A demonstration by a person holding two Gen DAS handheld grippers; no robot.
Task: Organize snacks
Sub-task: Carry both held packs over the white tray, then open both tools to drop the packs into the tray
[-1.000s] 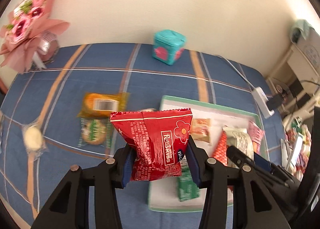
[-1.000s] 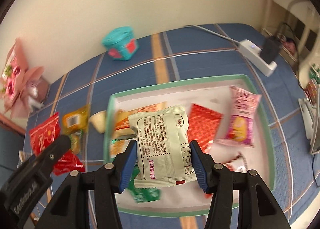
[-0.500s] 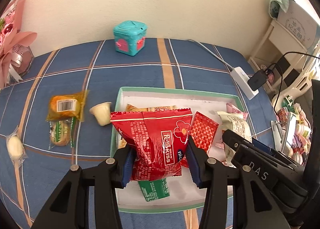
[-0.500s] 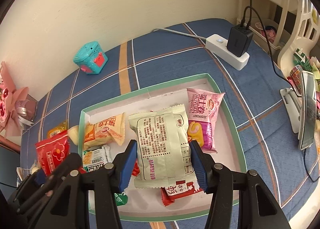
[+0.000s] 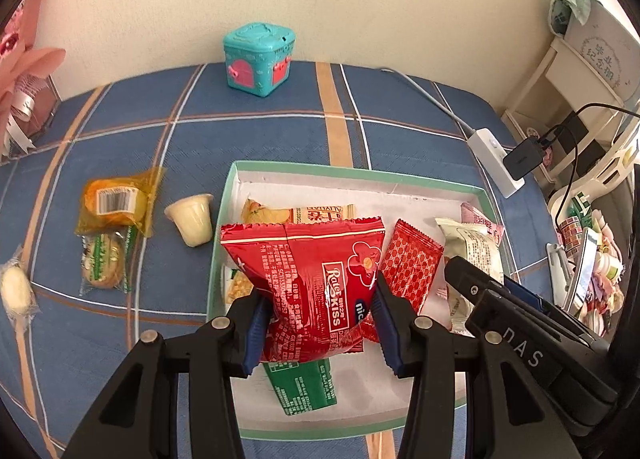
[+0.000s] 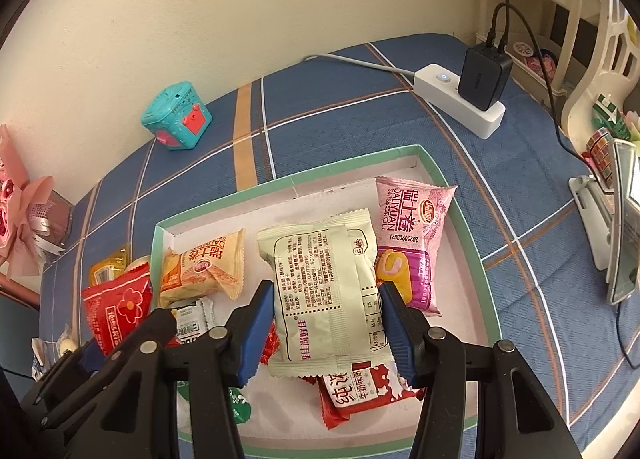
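My left gripper is shut on a red snack packet and holds it above the left part of the green-rimmed tray. My right gripper is shut on a pale green packet over the tray. Inside the tray lie an orange packet, a pink Swiss roll packet, a red-and-white packet, a patterned red packet and a green packet. Left of the tray, on the blue cloth, sit a jelly cup, a yellow packet, a biscuit packet and a small wrapped sweet.
A teal toy box stands near the wall. A white power strip with a black charger and cable lies at the back right. A pink bouquet is at the far left. A phone on a stand and shelves border the right edge.
Both grippers have shifted right and come over the tray, each still holding its packet. The loose snacks on the cloth now lie farther left in the left wrist view.
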